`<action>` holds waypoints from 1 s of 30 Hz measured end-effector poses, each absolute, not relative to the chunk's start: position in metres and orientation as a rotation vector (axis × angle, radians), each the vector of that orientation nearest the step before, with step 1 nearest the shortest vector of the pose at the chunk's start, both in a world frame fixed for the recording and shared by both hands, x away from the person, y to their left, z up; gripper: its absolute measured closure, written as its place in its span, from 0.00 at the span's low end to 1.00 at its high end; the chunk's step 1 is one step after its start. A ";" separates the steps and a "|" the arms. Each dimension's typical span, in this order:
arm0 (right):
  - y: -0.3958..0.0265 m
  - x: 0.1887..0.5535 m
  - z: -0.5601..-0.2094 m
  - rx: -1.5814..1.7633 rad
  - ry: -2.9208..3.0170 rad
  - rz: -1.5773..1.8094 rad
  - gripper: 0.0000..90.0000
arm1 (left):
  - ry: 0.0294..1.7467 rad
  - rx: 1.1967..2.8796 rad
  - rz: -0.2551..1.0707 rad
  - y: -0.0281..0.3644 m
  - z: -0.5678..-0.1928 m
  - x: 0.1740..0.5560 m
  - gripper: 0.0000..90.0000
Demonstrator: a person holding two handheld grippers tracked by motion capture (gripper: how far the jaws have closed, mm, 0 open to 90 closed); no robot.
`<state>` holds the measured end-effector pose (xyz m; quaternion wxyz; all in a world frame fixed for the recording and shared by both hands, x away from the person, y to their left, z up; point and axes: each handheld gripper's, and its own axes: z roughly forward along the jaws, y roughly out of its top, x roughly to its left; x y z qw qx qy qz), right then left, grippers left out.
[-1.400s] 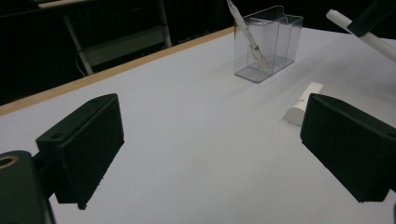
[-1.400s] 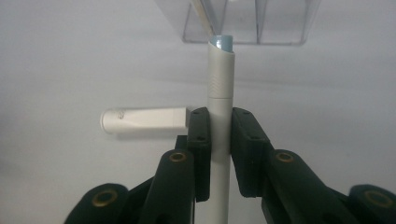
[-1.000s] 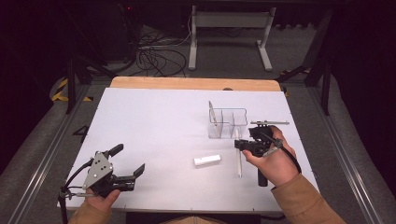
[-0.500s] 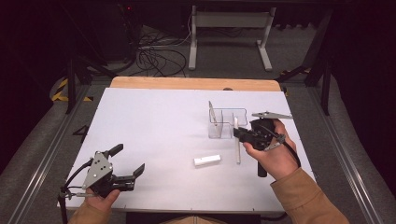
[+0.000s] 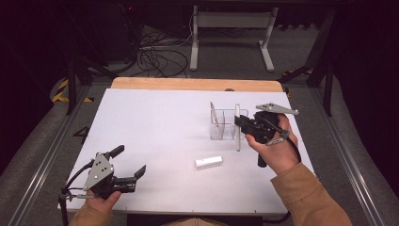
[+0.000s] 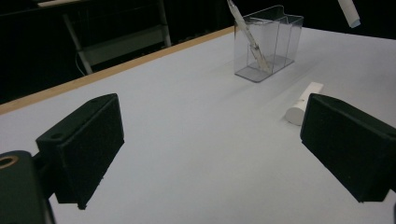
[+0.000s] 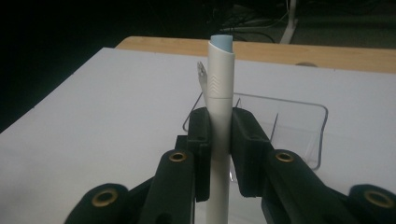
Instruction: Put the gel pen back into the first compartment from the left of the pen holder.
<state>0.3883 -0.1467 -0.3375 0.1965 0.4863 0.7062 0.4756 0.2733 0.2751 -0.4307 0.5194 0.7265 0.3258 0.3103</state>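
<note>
My right gripper (image 5: 241, 126) is shut on a long white pen (image 5: 238, 136), which stands nearly upright just right of a clear plastic holder (image 5: 223, 126). In the right gripper view both pads pinch the pen (image 7: 219, 93) at mid-shaft, blue-tipped end up, with the holder (image 7: 299, 122) right behind it. A second pen (image 5: 214, 114) leans inside the holder's left compartment. A short white cylinder (image 5: 208, 162) lies on the white table in front of the holder. My left gripper (image 5: 130, 161) rests open at the near left with nothing between its pads (image 6: 84, 144).
The white tabletop (image 5: 155, 122) has a wooden far edge (image 5: 193, 84). From the left gripper view the holder (image 6: 275, 42), its leaning pen (image 6: 247, 32) and the white cylinder (image 6: 303, 100) lie ahead. Cables and a metal stand sit on the floor beyond.
The right gripper has lifted the white pen and carried it a little up and toward the holder. The left gripper has stayed where it was.
</note>
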 end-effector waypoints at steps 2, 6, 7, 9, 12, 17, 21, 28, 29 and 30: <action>-0.146 0.390 -0.336 1.342 1.967 1.348 0.88 | 0.781 1.742 0.745 0.275 -0.431 0.273 0.07; -0.144 0.394 -0.334 1.306 1.940 1.382 0.88 | 0.782 1.742 0.744 0.275 -0.431 0.273 0.07; -0.144 0.395 -0.334 1.296 1.935 1.384 0.88 | 0.782 1.742 0.744 0.275 -0.431 0.273 0.07; -0.143 0.396 -0.333 1.270 1.917 1.397 0.88 | 0.780 1.742 0.747 0.275 -0.431 0.273 0.07; -0.142 0.400 -0.333 1.234 1.892 1.409 0.88 | 0.779 1.744 0.747 0.275 -0.431 0.273 0.07; -0.141 0.408 -0.333 1.196 1.852 1.428 0.88 | 0.782 1.743 0.745 0.275 -0.431 0.273 0.07; -0.139 0.415 -0.334 1.158 1.827 1.432 0.88 | 0.782 1.745 0.744 0.275 -0.431 0.274 0.07; -0.135 0.425 -0.338 1.115 1.794 1.446 0.88 | 0.782 1.744 0.744 0.275 -0.431 0.274 0.07; -0.135 0.426 -0.339 1.114 1.788 1.447 0.88 | 0.782 1.745 0.744 0.275 -0.431 0.274 0.07; -0.135 0.428 -0.339 1.108 1.785 1.443 0.88 | 0.782 1.745 0.744 0.275 -0.431 0.274 0.07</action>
